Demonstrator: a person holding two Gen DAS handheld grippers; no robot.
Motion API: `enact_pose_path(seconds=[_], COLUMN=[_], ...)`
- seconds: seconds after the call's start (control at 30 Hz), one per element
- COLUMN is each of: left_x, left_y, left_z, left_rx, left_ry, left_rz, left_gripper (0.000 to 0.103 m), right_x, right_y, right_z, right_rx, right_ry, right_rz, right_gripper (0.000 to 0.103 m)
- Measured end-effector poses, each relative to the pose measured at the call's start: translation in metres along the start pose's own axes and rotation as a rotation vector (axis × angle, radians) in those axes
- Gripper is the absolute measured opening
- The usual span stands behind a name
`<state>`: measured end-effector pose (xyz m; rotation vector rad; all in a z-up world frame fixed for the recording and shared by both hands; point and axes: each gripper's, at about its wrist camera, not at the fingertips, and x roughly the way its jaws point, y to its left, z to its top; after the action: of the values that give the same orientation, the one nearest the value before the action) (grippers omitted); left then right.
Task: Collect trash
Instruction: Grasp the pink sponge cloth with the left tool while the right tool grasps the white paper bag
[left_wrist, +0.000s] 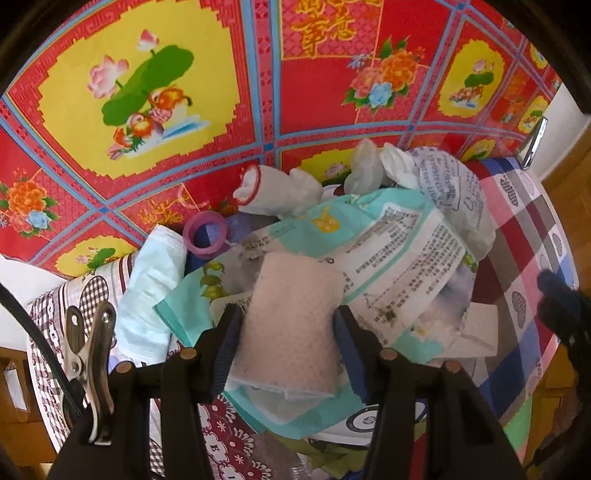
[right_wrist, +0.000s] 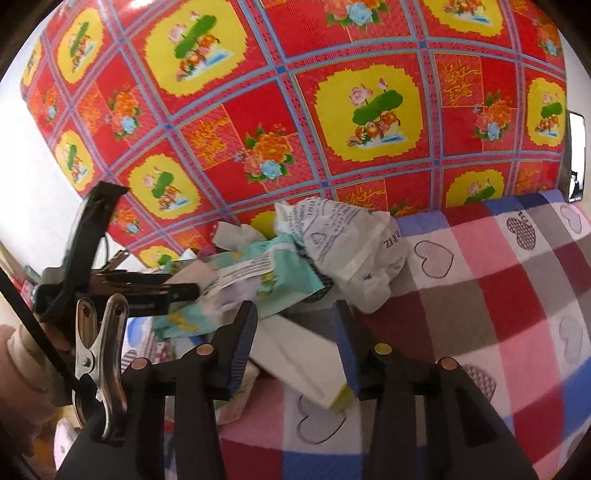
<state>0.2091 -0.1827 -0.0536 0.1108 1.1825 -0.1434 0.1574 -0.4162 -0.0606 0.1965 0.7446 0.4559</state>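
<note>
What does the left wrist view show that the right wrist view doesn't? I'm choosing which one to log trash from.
Only the left wrist view shows the pink sponge between the left hand-held gripper fingers, a purple tape roll and a light blue face mask. Only the right wrist view shows a white carton between the right hand-held gripper fingers. Both show the teal wrapper and crumpled printed bag.
</note>
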Motion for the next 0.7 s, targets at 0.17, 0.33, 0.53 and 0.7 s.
enact_pose_path(seconds=[0.17,0.33,0.53,0.7], left_x=[0.007,0.009,0.009,0.009], left_y=[0.004,0.006,0.003,0.002], left_z=[0.000,-0.002,-0.006,-0.008], left_rx=[-0.027,-0.030,-0.031,-0.037], left_ry=[-0.001,-0.012,-0.024,-0.019], left_rz=[-0.006,-0.011,-0.002,0.000], left_gripper=[0.054,0.052,0.050,0.048], right_x=[0.023,0.041,0.066,0.081], right_y=[-0.012,-0.025,-0.037,-0.037], right_z=[0.014,0.027,0.038,0.040], right_rx=[-0.030,-0.033,-0.014,-0.026], right_ry=[0.035,0.036,0.062,0.083], right_rz=[-0.030,-0.052,-0.047,-0.032], right_gripper=[0.047,0.051,0.051,0.051])
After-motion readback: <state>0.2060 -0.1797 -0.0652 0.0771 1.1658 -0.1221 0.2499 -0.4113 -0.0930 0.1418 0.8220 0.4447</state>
